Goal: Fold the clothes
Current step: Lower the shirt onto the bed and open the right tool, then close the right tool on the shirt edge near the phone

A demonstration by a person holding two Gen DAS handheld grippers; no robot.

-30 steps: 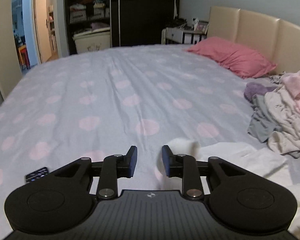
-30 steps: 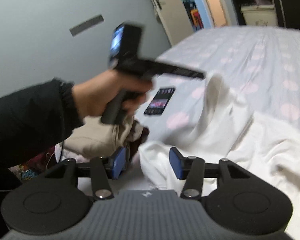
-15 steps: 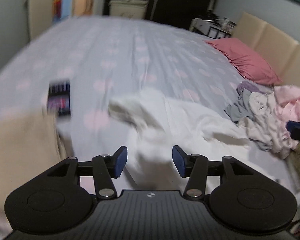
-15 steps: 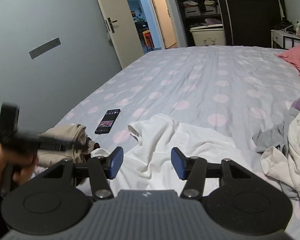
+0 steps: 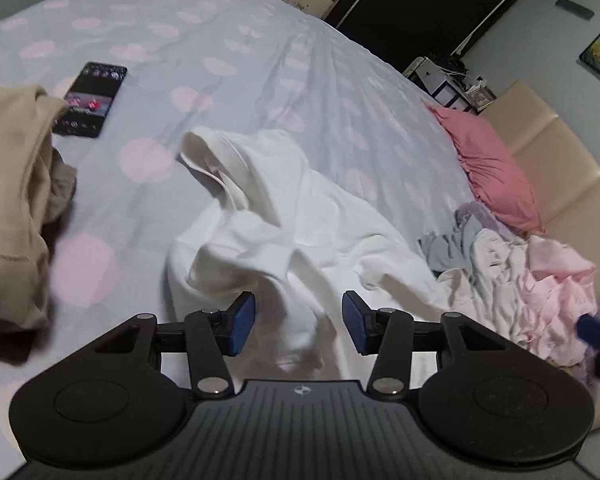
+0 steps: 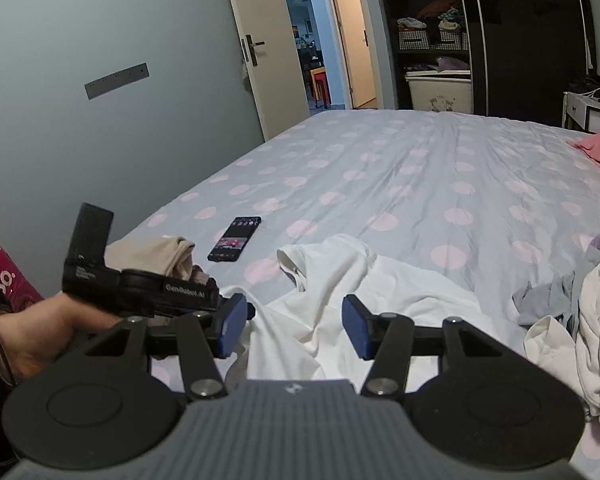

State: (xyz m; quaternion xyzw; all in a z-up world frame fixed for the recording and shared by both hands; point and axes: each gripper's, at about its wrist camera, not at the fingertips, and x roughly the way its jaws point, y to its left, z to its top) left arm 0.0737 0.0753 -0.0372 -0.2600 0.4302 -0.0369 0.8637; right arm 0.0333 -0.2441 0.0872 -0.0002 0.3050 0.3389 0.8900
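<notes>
A crumpled white shirt (image 5: 268, 224) lies on the polka-dot bed sheet (image 5: 228, 48), its collar end raised toward the phone. My left gripper (image 5: 298, 328) hovers open just above the shirt's near edge, nothing between its blue pads. In the right wrist view the same white shirt (image 6: 340, 280) spreads in front of my right gripper (image 6: 294, 326), which is open and empty. The left gripper's body (image 6: 140, 284), held by a hand (image 6: 40, 332), shows at the left of that view.
A phone (image 5: 90, 98) lies screen-up on the sheet. A beige folded garment (image 5: 8, 200) sits at the left edge. A heap of pink, grey and cream clothes (image 5: 520, 276) lies right, below a pink pillow (image 5: 488, 164). A wardrobe (image 6: 492, 40) and open door (image 6: 320, 40) stand beyond.
The left gripper has swung down and leftward over the white shirt, and its jaws have spread wider. The right gripper turned from facing the hand to facing across the bed.
</notes>
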